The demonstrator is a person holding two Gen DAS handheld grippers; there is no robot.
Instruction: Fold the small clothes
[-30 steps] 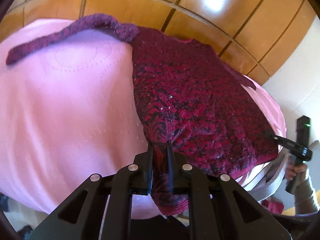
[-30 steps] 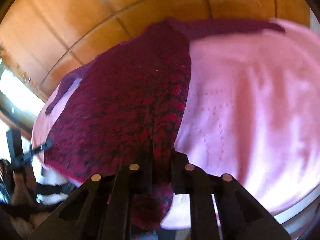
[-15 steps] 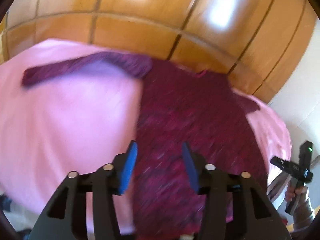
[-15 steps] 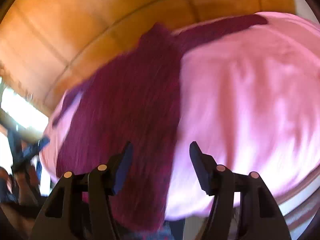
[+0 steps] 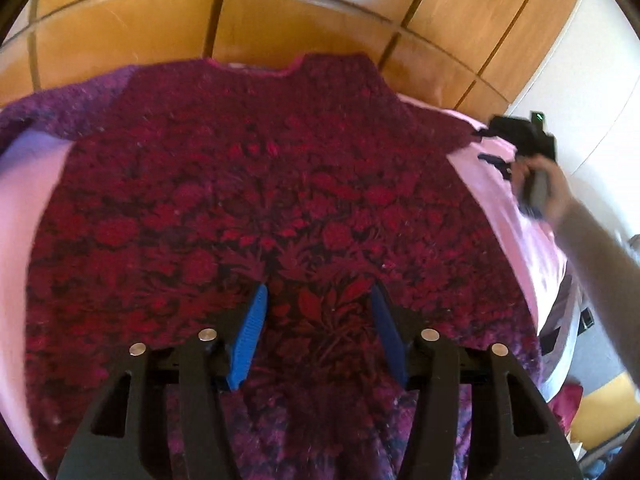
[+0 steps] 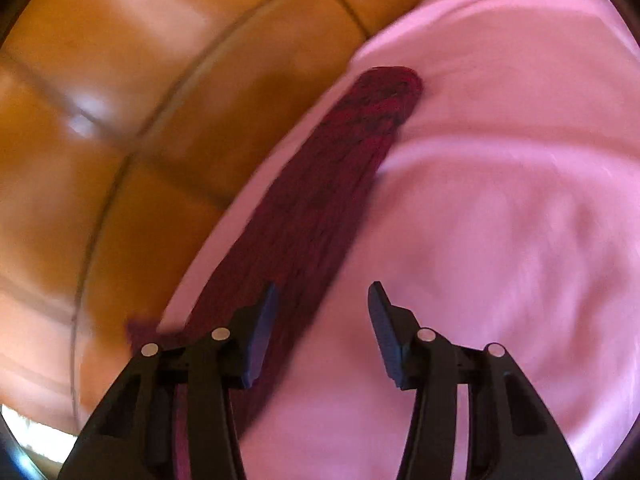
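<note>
Both grippers empty, jaws apart: left [image 5: 316, 326] over the sweater [image 5: 280, 200] spread flat on the bed [image 6: 500, 220]; right [image 6: 322, 324] by its sleeve [image 6: 340, 184]. Pinch cuff, fold inward

Dark red knitted sweater [image 5: 280, 200] with a black floral or leaf pattern, spread flat, front or back up (cannot tell which), across a pink bed cover. Fills most of the left wrist view: neckline at the top centre of the frame, hem running out at the bottom edge. One sleeve reaching to the upper left of the frame, the other toward the upper right. In the right wrist view, only a sleeve [image 6: 332, 184], blurred, lying straight and flat as a diagonal band from lower left to the cuff at upper centre.
</note>
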